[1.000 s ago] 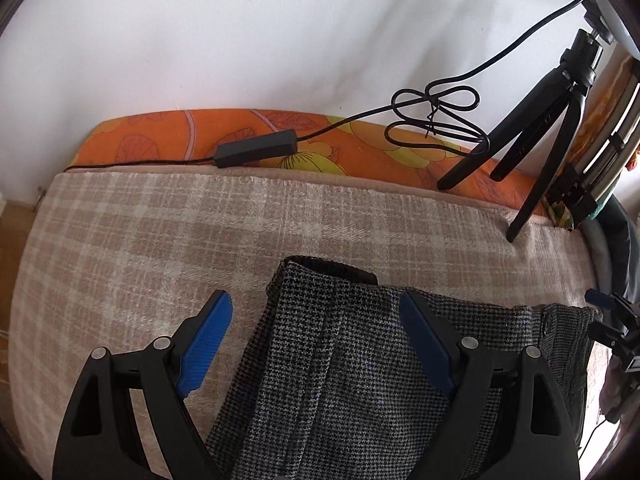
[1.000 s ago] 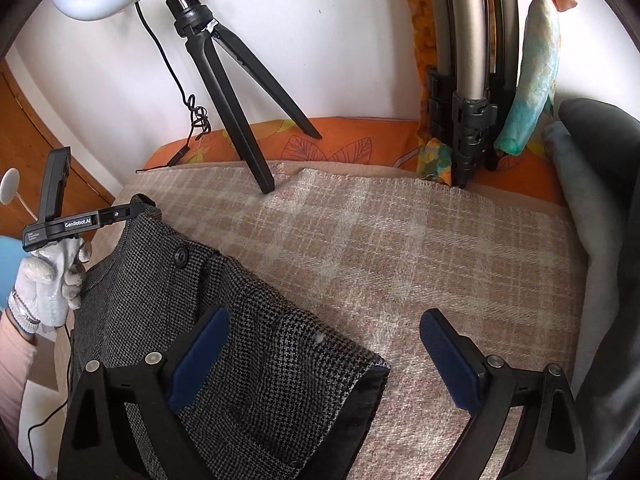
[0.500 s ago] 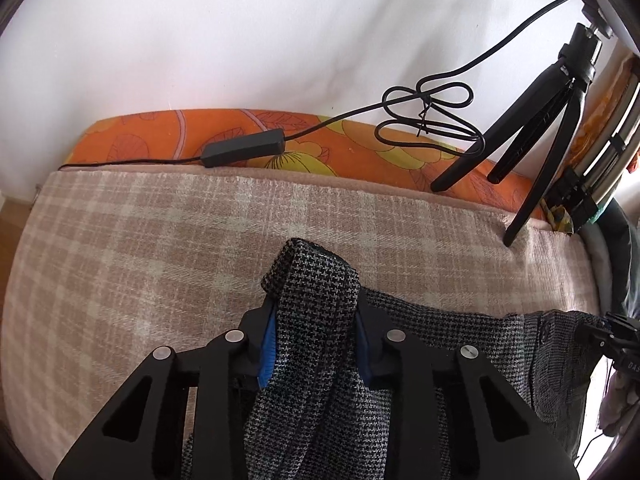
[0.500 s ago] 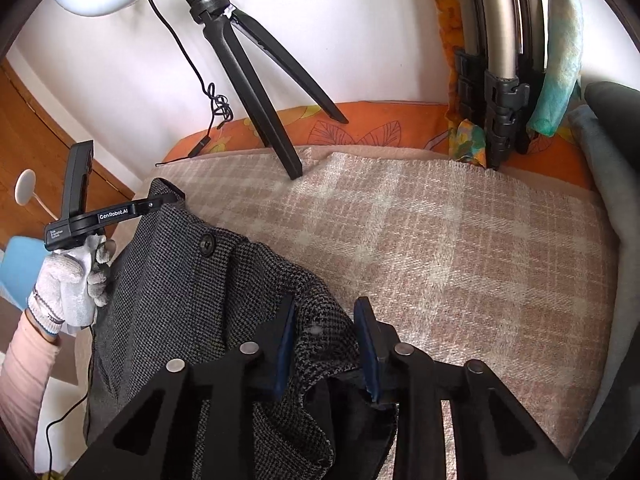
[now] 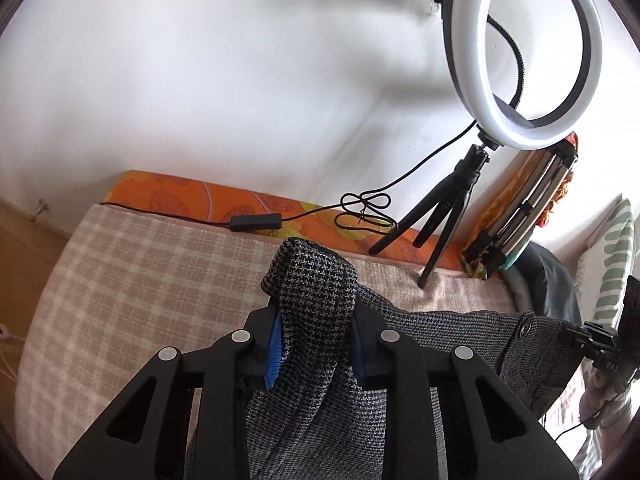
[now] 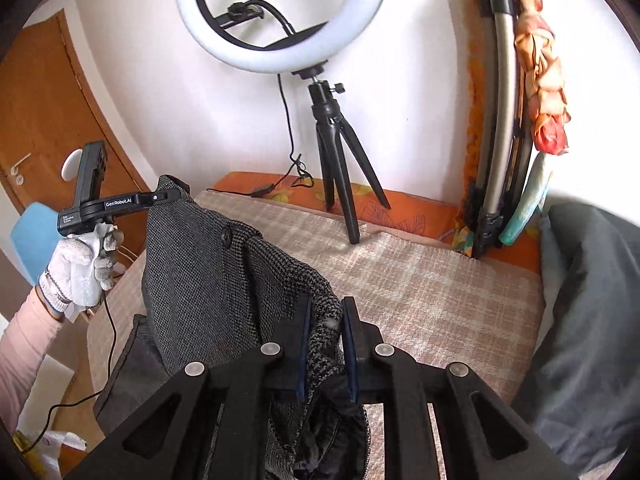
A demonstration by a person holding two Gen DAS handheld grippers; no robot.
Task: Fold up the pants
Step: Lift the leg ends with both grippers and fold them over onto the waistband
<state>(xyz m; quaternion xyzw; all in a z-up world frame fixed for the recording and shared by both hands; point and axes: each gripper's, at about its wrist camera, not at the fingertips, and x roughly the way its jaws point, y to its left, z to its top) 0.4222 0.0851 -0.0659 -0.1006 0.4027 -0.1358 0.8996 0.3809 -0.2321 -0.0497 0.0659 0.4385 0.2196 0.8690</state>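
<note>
The pants [image 5: 440, 332] are grey houndstooth with a dark button at the waist. They hang in the air above the plaid blanket [image 5: 140, 280] on the bed. My left gripper [image 5: 314, 340] is shut on one waist corner, which bunches up between the blue pads. My right gripper [image 6: 324, 336] is shut on the other waist corner of the pants [image 6: 208, 264]. The waistband stretches between the two. In the right wrist view the left gripper [image 6: 160, 198] and its gloved hand show at the left.
A ring light on a black tripod [image 5: 452, 208] stands at the back of the bed, its cable [image 5: 256, 222] lying along the orange mattress edge. A folded frame [image 6: 500, 120] leans on the wall. Dark cushions [image 6: 592, 320] lie at the right. A wooden door [image 6: 44, 128] is left.
Both grippers shut on the waist corners, then lifted the pants off the blanket. The views have tilted up and the ring light has come into sight.
</note>
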